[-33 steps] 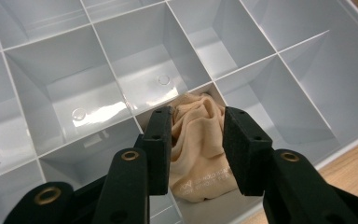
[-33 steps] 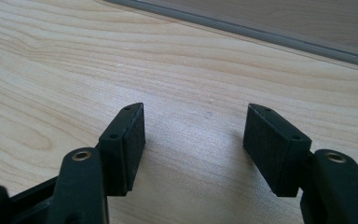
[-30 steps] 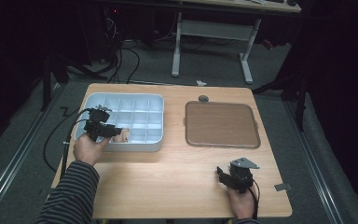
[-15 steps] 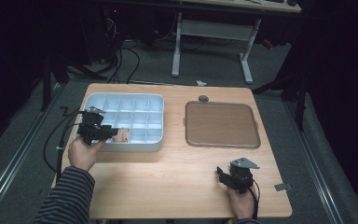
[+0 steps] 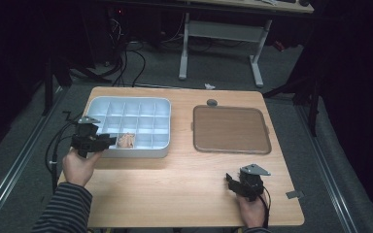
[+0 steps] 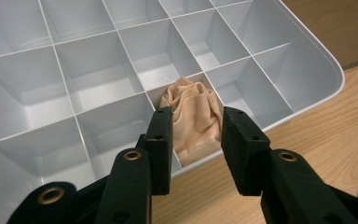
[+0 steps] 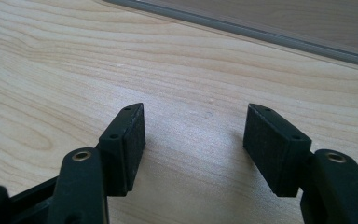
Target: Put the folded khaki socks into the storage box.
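Note:
A crumpled peach cloth (image 5: 125,141) lies in a front-row compartment of the pale blue divided organizer tray (image 5: 126,100). My left gripper (image 5: 110,141) hovers at the tray's near left corner, its tips just short of the cloth. In the left gripper view the cloth (image 6: 193,109) sits beyond the black jaws, inside the tray (image 6: 326,70). The left gripper (image 6: 198,115) is open; its jaws have just closed a little with nothing pressed between them. My right gripper (image 5: 231,181) rests low over the table near the front right, and in its own view the right gripper (image 7: 193,116) is open over bare wood.
A flat brown tray (image 5: 230,128) lies on the right half of the table; its grey edge (image 7: 261,32) crosses the top of the right gripper view. A small dark round piece (image 5: 211,102) sits behind it. Cables hang off the table's left edge.
The left hand has drawn back to the left, away from the cloth, which stays in its compartment. The right hand has not moved.

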Tool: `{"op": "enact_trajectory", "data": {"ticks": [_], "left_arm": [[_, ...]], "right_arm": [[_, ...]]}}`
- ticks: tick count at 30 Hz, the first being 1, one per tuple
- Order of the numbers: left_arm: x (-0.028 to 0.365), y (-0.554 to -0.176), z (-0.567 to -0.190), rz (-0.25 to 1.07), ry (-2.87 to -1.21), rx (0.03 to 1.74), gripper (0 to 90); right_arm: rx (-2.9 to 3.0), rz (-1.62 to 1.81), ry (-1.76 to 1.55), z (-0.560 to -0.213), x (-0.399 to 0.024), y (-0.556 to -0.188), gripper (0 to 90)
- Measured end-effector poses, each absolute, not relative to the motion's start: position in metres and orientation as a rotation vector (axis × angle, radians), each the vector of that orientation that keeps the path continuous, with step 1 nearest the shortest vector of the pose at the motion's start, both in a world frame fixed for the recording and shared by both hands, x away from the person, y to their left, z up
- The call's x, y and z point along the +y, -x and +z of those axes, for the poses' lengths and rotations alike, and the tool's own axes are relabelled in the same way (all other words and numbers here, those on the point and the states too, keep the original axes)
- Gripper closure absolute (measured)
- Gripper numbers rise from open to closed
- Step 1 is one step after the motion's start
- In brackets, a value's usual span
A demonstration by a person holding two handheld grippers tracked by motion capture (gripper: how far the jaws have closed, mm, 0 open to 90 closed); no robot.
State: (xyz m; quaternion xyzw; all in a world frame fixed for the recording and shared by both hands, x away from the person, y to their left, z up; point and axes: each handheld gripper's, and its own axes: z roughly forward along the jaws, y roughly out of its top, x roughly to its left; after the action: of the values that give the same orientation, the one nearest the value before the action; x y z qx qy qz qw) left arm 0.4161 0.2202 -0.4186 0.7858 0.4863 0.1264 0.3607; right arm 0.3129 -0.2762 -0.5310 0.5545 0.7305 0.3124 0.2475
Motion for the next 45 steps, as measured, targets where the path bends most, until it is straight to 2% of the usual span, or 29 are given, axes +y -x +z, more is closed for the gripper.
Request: {"op": "enact_trajectory", "data": {"ticks": [25,45], "left_arm": [[0.230,-0.386,-0.430,0.320,-1.951,1.276,63.7],[0.224,-0.367,-0.442,0.284,-1.962,1.259,61.9]], "right_arm": [[1.996,0.851,-1.507,-0.531,-0.276,-0.313,37.7],[1.996,0.850,-1.506,-0.531,-0.276,-0.313,37.7]]}}
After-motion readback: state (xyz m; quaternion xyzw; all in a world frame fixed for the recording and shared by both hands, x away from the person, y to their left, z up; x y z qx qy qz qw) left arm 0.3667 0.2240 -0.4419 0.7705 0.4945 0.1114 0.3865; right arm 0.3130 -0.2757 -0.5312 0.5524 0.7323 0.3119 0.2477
